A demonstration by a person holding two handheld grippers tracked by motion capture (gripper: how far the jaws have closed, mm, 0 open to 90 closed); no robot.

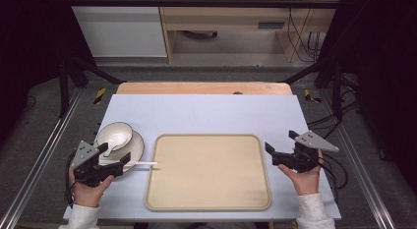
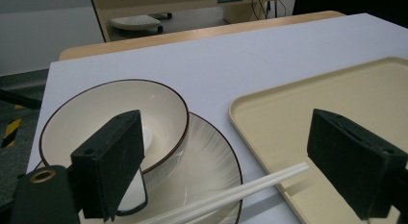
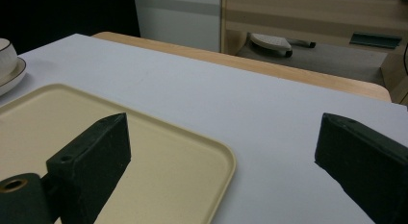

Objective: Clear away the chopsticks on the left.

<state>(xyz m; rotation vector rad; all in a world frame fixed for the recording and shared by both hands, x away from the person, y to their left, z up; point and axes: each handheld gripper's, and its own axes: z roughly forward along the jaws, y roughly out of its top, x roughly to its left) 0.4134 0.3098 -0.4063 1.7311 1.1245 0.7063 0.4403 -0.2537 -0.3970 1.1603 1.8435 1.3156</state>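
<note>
Risk: the chopsticks [image 2: 226, 197] lie loosely across the plate [image 2: 211, 152] rim with their tips just over the near-left edge of the tray [image 1: 209, 172]. A pinch from the left hand-held gripper [image 1: 114, 157] could catch only one stick, roll the pair apart, or lever them off the plate. A low approach could also knock the bowl [image 1: 114, 135], which sits on the plate's far-left part, a spoon resting in it.

Position: left hand-held gripper jaws stand wide apart, nothing between the pads; chopsticks lie below and between them, pointing right toward the tray.

Right hand-held gripper [image 1: 280, 153] likewise spread wide, empty, at the tray's right edge, above the worktop [image 1: 206, 113].
</note>
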